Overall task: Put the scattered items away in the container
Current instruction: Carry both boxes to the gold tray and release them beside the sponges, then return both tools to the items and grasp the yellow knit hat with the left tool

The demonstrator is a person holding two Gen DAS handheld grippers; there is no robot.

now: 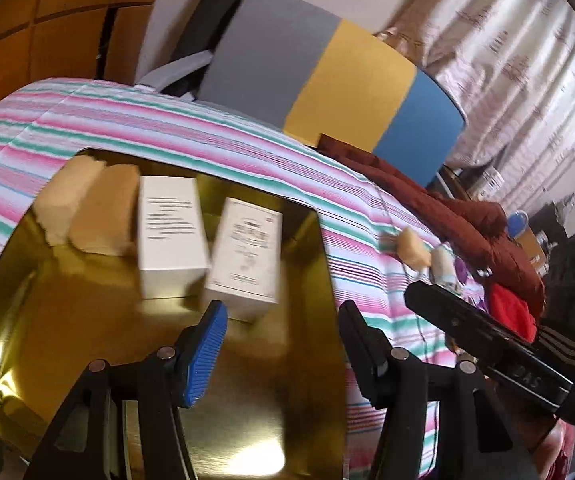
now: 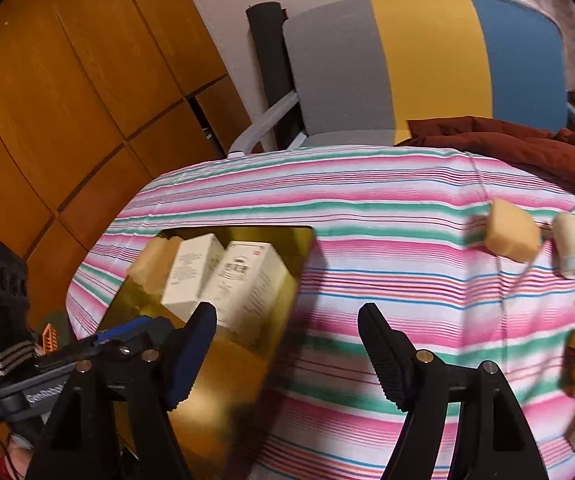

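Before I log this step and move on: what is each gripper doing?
Left gripper: open, holding nothing, over the gold container.
Right gripper: open, holding nothing, above the striped cloth.

gold container [image 1: 47, 320] holding two white boxes [image 1: 173, 228], sponges [image 1: 87, 208]

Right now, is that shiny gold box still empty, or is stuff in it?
Not empty. The gold box holds two white cartons and tan sponge blocks; more items lie outside on the striped cloth.
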